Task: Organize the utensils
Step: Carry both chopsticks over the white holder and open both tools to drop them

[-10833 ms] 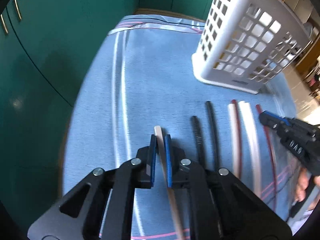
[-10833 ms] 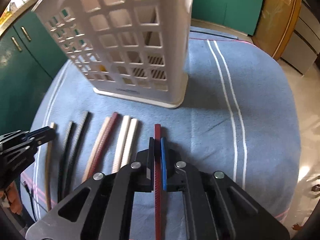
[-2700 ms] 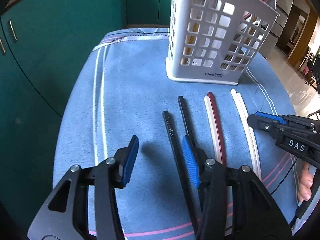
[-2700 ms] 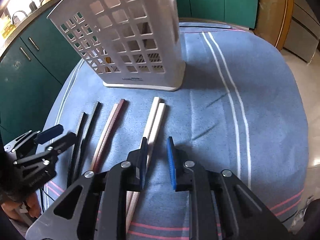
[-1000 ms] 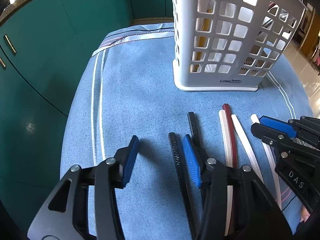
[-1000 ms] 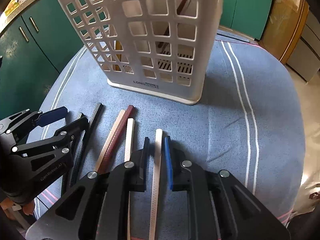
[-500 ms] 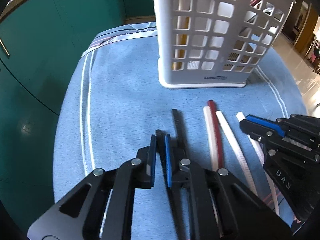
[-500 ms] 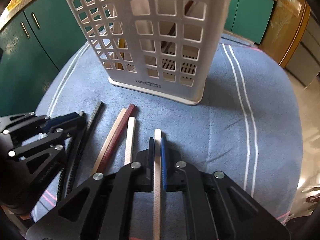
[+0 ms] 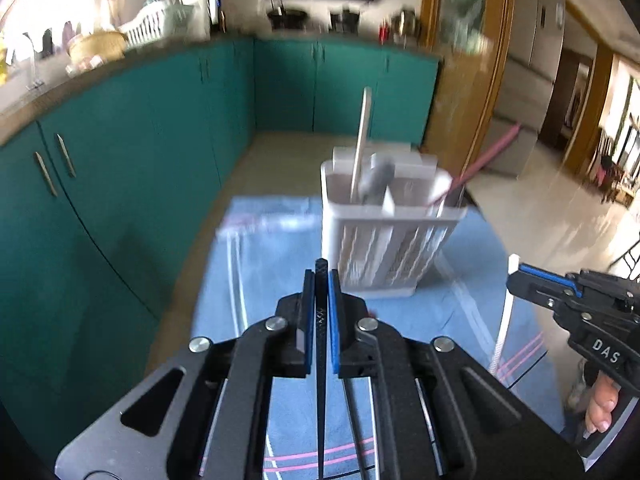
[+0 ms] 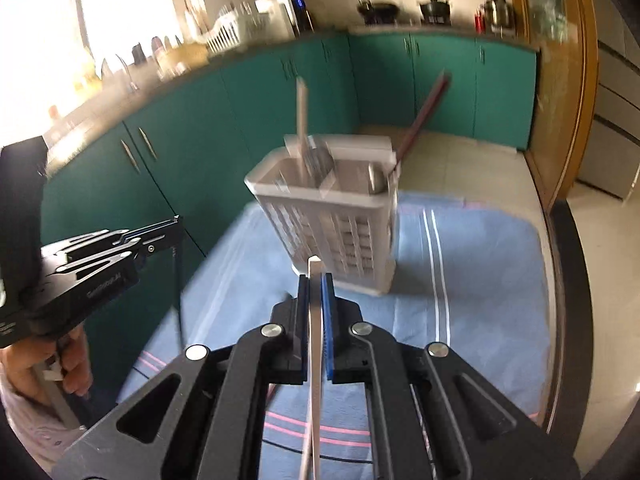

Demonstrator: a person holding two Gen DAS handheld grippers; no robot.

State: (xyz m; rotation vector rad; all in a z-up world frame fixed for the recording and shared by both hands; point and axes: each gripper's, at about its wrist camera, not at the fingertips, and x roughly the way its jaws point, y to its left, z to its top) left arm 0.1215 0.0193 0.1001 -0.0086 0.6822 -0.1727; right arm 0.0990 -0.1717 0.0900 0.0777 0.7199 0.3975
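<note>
My left gripper [image 9: 321, 280] is shut on a black chopstick [image 9: 321, 344] and holds it raised above the blue cloth [image 9: 256, 280]. My right gripper [image 10: 315, 280] is shut on a white chopstick [image 10: 315, 344], also raised. The white slotted basket [image 9: 384, 248] stands ahead of both, blurred; it also shows in the right wrist view [image 10: 340, 216]. A tan chopstick [image 9: 361, 136] and a dark red chopstick [image 9: 484, 164] stick up out of it. The right gripper shows at the right in the left wrist view [image 9: 516, 276], the left gripper at the left in the right wrist view [image 10: 172, 236].
Teal cabinets [image 9: 120, 184] curve around behind and to the left of the table. A worktop with dishes and pots [image 10: 240, 36] runs above them. A wooden door frame [image 9: 480, 80] and tiled floor [image 9: 540, 216] lie to the right.
Both grippers have lifted off the cloth, each with a chopstick in its jaws, and tilted up so the basket's top and the kitchen come into view.
</note>
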